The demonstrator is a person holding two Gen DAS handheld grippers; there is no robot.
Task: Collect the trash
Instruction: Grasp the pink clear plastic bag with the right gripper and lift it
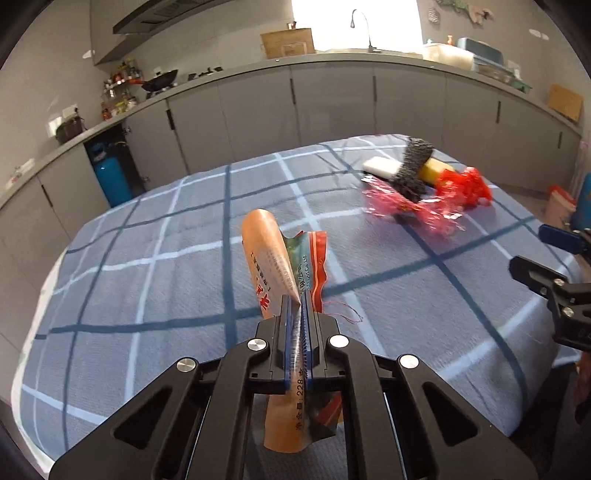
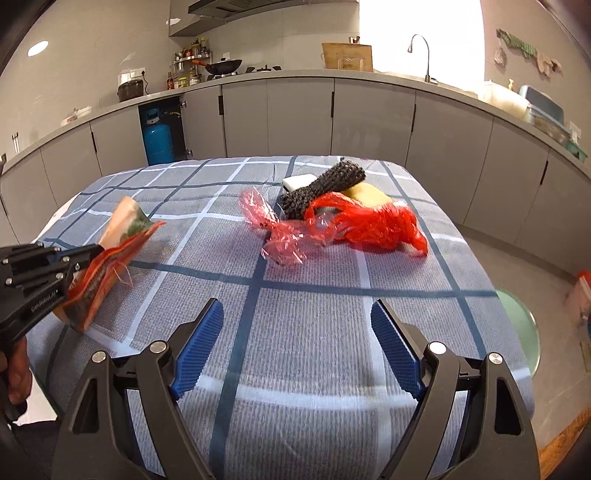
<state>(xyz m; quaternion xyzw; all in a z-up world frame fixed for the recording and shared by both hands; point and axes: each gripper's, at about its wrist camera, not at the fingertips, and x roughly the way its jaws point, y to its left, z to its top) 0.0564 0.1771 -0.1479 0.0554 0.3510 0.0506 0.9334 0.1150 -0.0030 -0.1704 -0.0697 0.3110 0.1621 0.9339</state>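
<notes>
Two views, left tongs [image 1: 299, 306] pinching snack wrapper [image 1: 273, 258], right tongs [image 2: 297, 314] agape

Snack wrapper [image 1: 291, 273] shows "228" and "Co.,Ltd"; other print unreadable

Kitchen. Landmark: table under a blue plaid tablecloth [image 2: 303, 314], mid-room. Behind it, a grey counter [image 2: 295, 75] curves around the back wall with handle-front grey cabinets [image 2: 299, 118] below. Behind the table to the left, one cabinet bay is open with a blue gas cylinder [image 2: 159, 138] inside. Above that bay: wok [image 2: 223, 66] on the hob, spice rack [image 2: 192, 55] next to it, range hood [image 2: 236, 5] overhead. Straight behind the table: gooseneck faucet [image 2: 421, 55] in front of a blown-out bright window [image 2: 421, 33], cutting board [image 2: 347, 55] left of the faucet. Right of the table: grey floor [image 2: 535, 258], green round stool [image 2: 519, 325] just beside the table edge. Walls grey.
</notes>
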